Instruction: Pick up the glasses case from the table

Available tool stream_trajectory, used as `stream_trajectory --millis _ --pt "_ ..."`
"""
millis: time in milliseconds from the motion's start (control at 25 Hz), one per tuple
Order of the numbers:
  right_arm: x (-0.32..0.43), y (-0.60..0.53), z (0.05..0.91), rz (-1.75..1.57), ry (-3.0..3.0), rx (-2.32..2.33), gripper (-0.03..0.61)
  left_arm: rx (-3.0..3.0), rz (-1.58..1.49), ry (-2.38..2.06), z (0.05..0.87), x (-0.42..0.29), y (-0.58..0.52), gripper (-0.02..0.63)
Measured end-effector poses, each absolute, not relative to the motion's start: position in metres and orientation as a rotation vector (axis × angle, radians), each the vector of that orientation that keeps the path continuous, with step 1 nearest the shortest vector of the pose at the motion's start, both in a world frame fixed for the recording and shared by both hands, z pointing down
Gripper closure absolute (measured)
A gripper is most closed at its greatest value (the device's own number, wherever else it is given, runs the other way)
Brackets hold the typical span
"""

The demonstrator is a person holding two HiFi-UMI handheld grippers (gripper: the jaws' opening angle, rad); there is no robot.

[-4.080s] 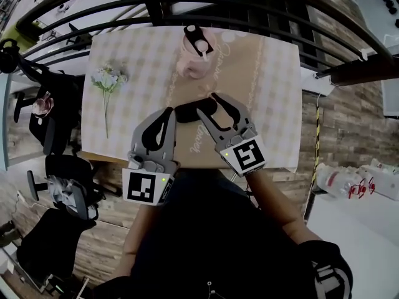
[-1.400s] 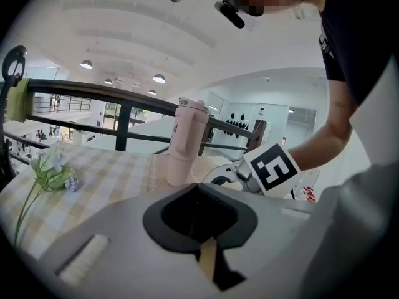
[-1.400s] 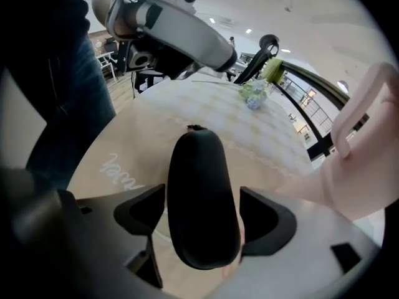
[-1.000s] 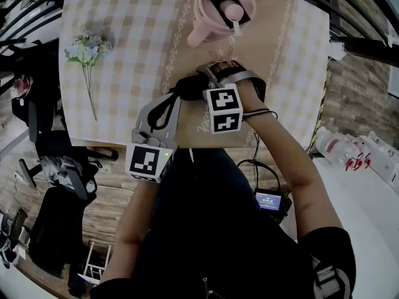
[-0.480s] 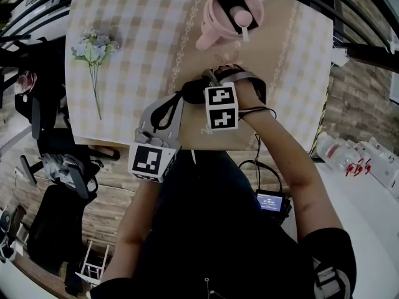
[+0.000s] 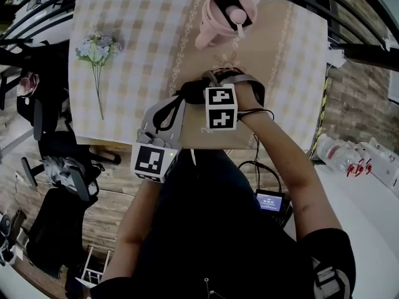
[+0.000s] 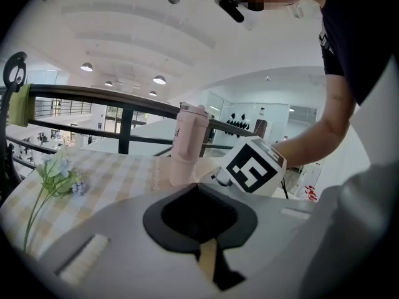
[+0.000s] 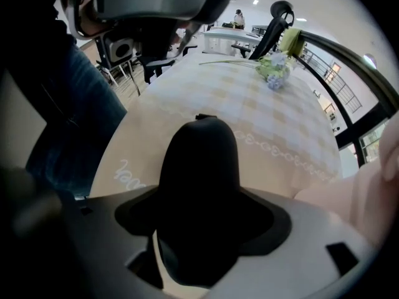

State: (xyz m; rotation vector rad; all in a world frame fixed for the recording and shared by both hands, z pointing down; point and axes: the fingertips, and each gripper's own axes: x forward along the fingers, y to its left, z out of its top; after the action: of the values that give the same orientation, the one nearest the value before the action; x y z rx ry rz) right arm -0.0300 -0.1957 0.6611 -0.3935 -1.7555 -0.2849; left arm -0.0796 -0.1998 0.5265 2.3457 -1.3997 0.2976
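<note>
The black glasses case is on the beige middle strip of the checked table. My right gripper reaches in from the right with its marker cube facing up and is shut on the case. In the right gripper view the case fills the space between the jaws of the right gripper and sticks out beyond them. I cannot tell whether it is off the cloth. My left gripper rests just left of the case, shut and holding nothing. In its own view the left gripper faces the right gripper's cube.
A tall pink cup with a lid stands just beyond the case, also seen as the pink cup. A flower sprig lies at the table's left. A dark railing runs behind the table. Office chairs stand at the left.
Since the earliest frame the right gripper, then open at the case, has turned cube-up and shut on it. Over the last second both grippers have hardly moved.
</note>
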Motion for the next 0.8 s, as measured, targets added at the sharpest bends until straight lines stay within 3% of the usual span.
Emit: stream_trajectory --millis 800 --pt "-0.021 -0.195 0.569 -0.425 -1.852 -0.06 0.235 2.452 0.272 -1.422 0.483 -0.075 -0.172 0.601"
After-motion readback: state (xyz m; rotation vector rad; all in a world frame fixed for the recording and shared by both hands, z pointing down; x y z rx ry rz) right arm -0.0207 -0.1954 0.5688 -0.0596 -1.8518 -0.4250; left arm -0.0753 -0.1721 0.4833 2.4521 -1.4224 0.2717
